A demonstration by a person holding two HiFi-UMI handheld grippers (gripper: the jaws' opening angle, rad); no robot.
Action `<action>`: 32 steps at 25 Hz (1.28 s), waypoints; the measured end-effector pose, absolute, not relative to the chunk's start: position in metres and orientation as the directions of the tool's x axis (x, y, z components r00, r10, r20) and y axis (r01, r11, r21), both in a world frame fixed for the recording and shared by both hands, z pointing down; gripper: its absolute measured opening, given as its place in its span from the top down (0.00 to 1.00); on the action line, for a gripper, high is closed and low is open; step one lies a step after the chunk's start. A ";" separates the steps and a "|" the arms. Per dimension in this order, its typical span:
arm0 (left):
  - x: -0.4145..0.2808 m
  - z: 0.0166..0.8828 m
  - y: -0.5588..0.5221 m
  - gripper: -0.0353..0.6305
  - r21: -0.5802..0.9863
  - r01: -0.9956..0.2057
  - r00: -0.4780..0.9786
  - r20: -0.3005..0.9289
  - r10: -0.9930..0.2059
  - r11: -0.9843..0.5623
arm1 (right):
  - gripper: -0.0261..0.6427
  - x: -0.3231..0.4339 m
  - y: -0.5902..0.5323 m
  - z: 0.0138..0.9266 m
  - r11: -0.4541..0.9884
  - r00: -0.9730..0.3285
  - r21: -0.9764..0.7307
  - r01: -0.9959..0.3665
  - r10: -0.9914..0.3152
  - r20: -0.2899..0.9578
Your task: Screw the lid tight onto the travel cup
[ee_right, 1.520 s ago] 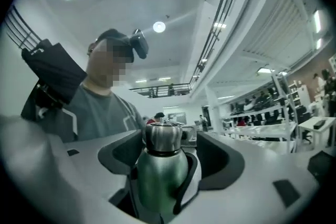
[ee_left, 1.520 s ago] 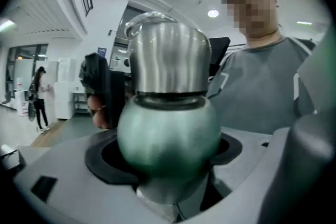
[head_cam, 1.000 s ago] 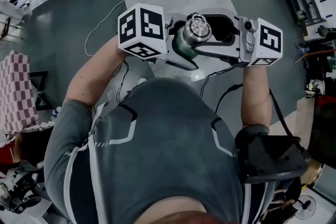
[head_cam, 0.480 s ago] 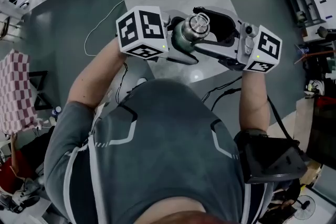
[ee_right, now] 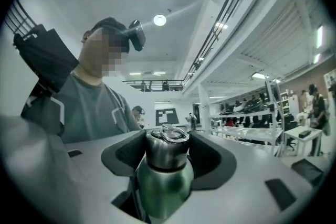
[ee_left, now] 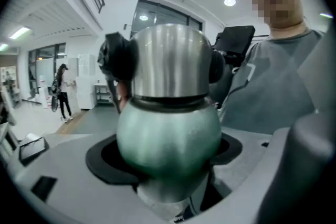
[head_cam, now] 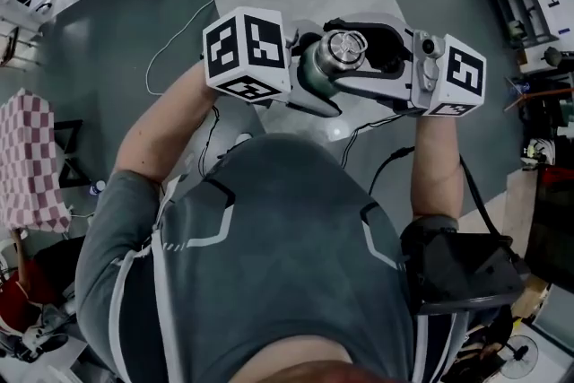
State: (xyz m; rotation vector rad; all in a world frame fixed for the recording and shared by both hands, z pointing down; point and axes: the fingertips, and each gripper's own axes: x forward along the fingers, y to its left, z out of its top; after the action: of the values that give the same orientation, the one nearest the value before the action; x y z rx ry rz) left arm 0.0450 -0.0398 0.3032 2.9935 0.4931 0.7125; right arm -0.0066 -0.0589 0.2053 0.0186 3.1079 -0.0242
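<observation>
- Clamp of left gripper (head_cam: 314, 74) clenched on green cup (ee_left: 168, 134), held in mid-air before the person: stops the body from spinning.
- Steel lid (head_cam: 343, 49) on the cup's neck, gripped by right gripper (ee_right: 168, 157); jaws just closed in, pads pressing both sides, likely for a tightening turn.

We find no words, numbers or brand names that can be read in any view. The only sign-like marks are black-and-white square marker patterns. Several cover the faces of the left marker cube (head_cam: 247, 54) and the right marker cube (head_cam: 462, 74) in the head view. One more is a black panel with white blocks (ee_right: 166, 116), standing in the far background of the right gripper view. None of them carries letters or digits that we can make out.
</observation>
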 end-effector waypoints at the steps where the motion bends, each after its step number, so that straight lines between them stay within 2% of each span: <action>1: 0.047 0.309 -0.051 0.35 0.080 0.234 0.856 0.456 0.244 -0.969 | 0.55 -0.005 -0.067 0.210 0.998 -0.998 -0.007 -0.057 -0.057 -0.018; 5: 0.049 0.336 -0.102 0.35 -0.033 -0.054 0.831 0.552 -0.063 -0.998 | 0.56 0.004 -0.103 0.234 0.924 -0.923 0.022 -0.381 -0.381 0.056; 7: 0.045 0.343 -0.118 0.35 -0.062 -0.134 0.806 0.573 -0.145 -0.989 | 0.56 0.005 -0.115 0.241 0.875 -0.874 -0.009 -0.484 -0.483 0.061; 10: 0.045 0.348 -0.125 0.35 -0.069 -0.174 0.794 0.580 -0.181 -0.982 | 0.56 0.008 -0.122 0.245 0.839 -0.840 -0.051 -0.541 -0.538 0.068; 17: 0.047 0.347 -0.124 0.35 -0.079 -0.169 0.799 0.572 -0.183 -0.982 | 0.56 0.012 -0.122 0.246 0.832 -0.836 -0.086 -0.548 -0.542 0.085; 19: 0.048 0.346 -0.121 0.35 -0.078 -0.146 0.808 0.566 -0.164 -0.986 | 0.55 0.010 -0.118 0.245 0.855 -0.856 -0.054 -0.515 -0.510 0.087; 21: 0.050 0.339 -0.110 0.35 -0.044 -0.080 0.844 0.529 -0.091 -0.996 | 0.53 0.007 -0.107 0.240 0.905 -0.903 -0.024 -0.426 -0.423 0.071; 22: 0.050 0.333 -0.101 0.35 -0.012 -0.025 0.865 0.501 -0.027 -1.000 | 0.49 0.006 -0.100 0.236 0.931 -0.930 -0.021 -0.365 -0.363 0.055; 25: 0.045 0.311 -0.065 0.35 0.059 0.197 0.884 0.420 0.204 -0.979 | 0.49 0.000 -0.077 0.220 0.986 -0.986 -0.010 -0.167 -0.167 -0.003; 28: 0.043 0.299 -0.034 0.35 0.084 0.356 0.845 0.395 0.359 -0.931 | 0.49 -0.003 -0.054 0.206 0.998 -1.000 0.058 -0.012 -0.010 -0.030; 30: 0.044 0.298 -0.022 0.35 0.084 0.411 0.823 0.395 0.409 -0.908 | 0.49 -0.004 -0.043 0.202 0.994 -0.998 0.089 0.058 0.061 -0.032; 32: 0.045 0.299 -0.020 0.35 0.074 0.410 0.821 0.405 0.403 -0.909 | 0.56 -0.005 -0.040 0.202 0.994 -0.996 0.081 0.076 0.079 -0.029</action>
State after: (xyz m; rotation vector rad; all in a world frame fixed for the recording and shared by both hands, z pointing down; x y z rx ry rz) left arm 0.0454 -0.0201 0.2992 3.0128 0.6723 0.6643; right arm -0.0048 -0.0399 0.2018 0.1204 3.1044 0.1243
